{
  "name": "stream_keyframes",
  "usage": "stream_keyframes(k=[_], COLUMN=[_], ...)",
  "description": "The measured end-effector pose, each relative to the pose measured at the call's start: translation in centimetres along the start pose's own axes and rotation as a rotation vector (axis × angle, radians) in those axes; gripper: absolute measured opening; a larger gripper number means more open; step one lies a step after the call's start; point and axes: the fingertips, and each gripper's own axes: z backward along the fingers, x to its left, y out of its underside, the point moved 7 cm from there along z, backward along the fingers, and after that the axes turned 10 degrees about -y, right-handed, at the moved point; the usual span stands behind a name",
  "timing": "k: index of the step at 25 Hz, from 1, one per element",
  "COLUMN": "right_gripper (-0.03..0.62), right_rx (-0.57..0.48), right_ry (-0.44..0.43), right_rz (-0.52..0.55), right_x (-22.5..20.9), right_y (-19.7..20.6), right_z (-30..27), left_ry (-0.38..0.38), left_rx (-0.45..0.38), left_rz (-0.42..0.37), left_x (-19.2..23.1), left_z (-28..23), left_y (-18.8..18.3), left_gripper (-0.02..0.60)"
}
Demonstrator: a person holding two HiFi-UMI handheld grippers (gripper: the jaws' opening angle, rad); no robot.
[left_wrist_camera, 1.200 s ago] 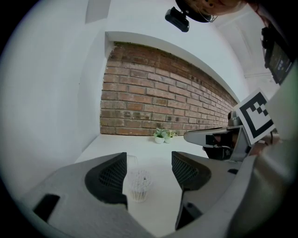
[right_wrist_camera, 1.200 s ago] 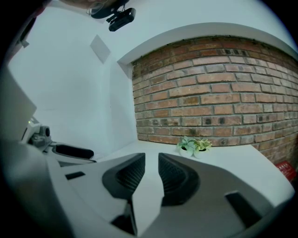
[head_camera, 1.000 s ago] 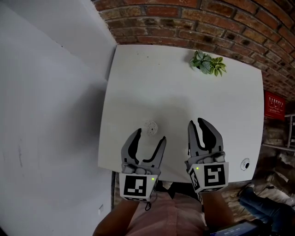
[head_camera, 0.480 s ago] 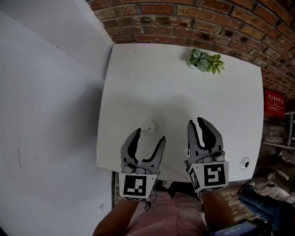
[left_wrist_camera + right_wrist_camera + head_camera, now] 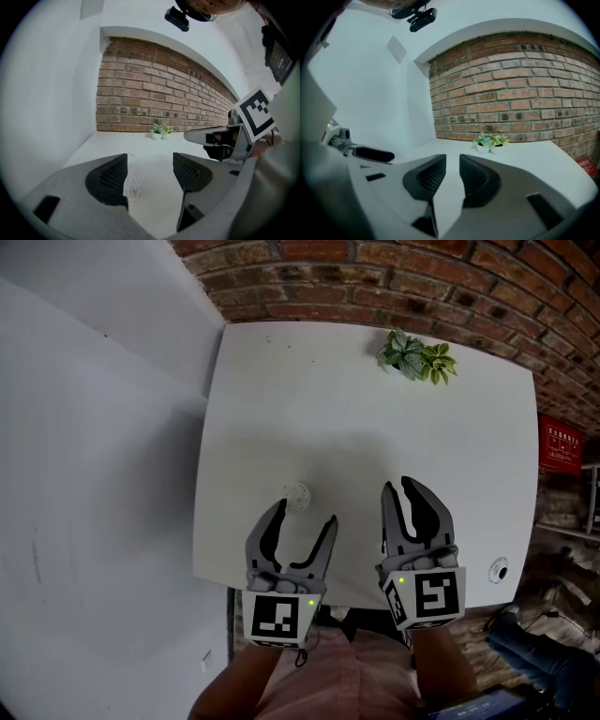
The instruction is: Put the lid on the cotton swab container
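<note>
The fingers (image 5: 110, 180) of the left gripper (image 5: 307, 514) stand wide apart with nothing gripped. Those of the right gripper (image 5: 399, 487) are drawn in to a narrow gap, through which only bare white table (image 5: 356, 409) shows. The cotton swab container (image 5: 297, 494), small, clear and packed with white swabs, stands just beyond the left gripper's fingertips, close ahead of its outer finger and not between the pads. It is well to the left of the right gripper's fingers. No lid can be made out anywhere, neither on the container, on the table, nor between either pair of fingers; a clear one would be hard to spot. Judging from this, the task looks barely begun: the lid must be found and grasped, carried over the container, and pressed down while the other fingers steady it.
</note>
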Motion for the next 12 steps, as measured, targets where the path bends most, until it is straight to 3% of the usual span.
stream_keyframes(k=[12], right_gripper=[0.094], right_rx=[0.005], right_ry=[-0.003], right_rz=[-0.024], right_x=[-0.98], right_y=[0.71], right_z=[-0.26], left_ry=[0.006], left_rx=[0.018], left_rz=[-0.027], left_x=[-0.90], left_z=[-0.66], left_y=[0.04], left_gripper=[0.312])
